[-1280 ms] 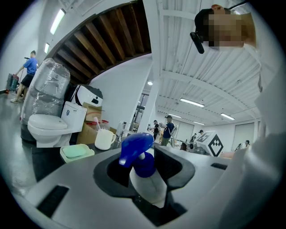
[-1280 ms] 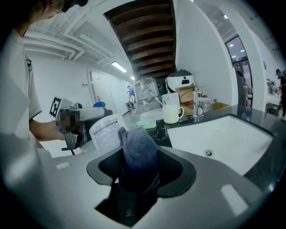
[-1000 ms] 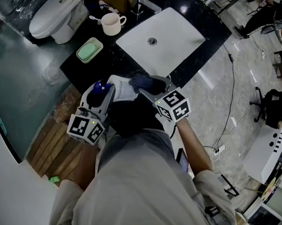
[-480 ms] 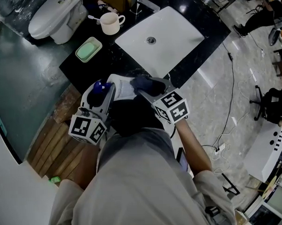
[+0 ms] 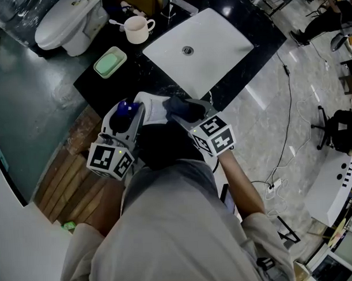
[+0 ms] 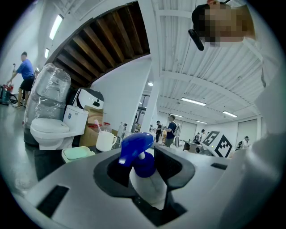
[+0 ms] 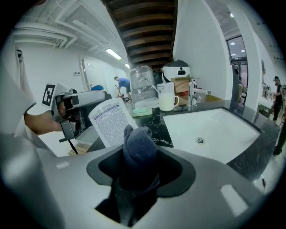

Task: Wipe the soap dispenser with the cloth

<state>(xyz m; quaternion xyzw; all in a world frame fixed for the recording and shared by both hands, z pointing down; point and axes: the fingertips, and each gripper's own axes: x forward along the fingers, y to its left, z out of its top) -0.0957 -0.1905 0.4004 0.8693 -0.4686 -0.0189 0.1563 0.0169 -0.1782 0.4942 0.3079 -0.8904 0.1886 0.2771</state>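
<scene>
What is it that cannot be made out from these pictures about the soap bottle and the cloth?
- The soap bottle base: left gripper view, hidden between the jaws holding it.
- The label print: right gripper view, too small to read.
- Whether the cloth touches the soap bottle: right gripper view, the cloth itself covers that spot; head view, too small.

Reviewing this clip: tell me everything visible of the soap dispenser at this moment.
The soap dispenser is a white, plastic-looking bottle with a blue pump head and a printed label on one side. The left tool is shut on it near the neck and holds it in the air in front of the counter. It is tilted on its side, base toward the right tool. The dark cloth in that tool appears to press against the labelled side.
</scene>
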